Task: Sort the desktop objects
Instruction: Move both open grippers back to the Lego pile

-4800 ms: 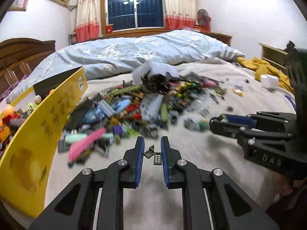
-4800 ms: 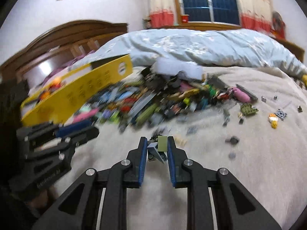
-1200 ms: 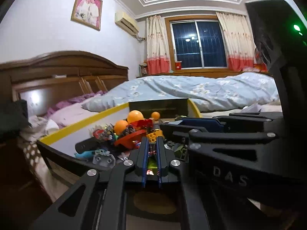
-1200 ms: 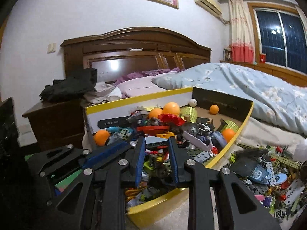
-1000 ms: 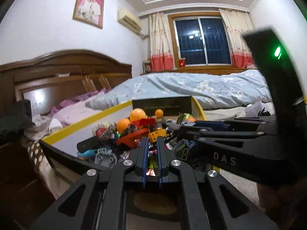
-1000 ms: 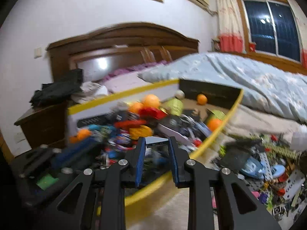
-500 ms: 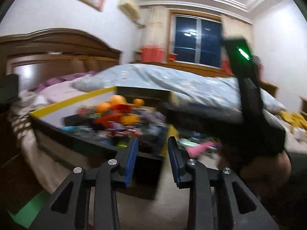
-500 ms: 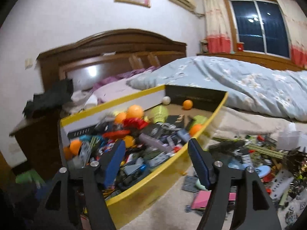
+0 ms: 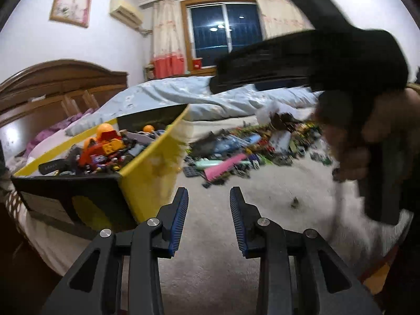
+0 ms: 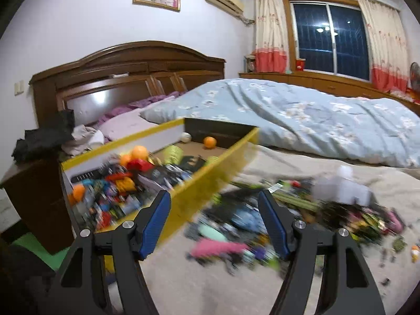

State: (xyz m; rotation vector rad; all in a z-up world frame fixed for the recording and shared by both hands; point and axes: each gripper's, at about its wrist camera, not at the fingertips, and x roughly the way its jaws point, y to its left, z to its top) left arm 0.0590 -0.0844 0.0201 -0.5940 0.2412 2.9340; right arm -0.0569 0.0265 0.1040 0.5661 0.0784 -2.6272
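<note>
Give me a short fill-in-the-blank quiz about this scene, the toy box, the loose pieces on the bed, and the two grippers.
1. The outer side of the toy box is coloured ____.
2. The loose pieces lie in a pile on the ____.
3. The round balls in the box are mostly coloured ____.
4. Between the fingers of the right gripper, and of the left gripper, there is ____.

Missing words: yellow; bed; orange; nothing

The toy pile (image 10: 262,220) on the bed is motion-smeared, can't tell pieces apart; the right gripper (image 9: 315,60) is one black blur hiding its jaws.
</note>
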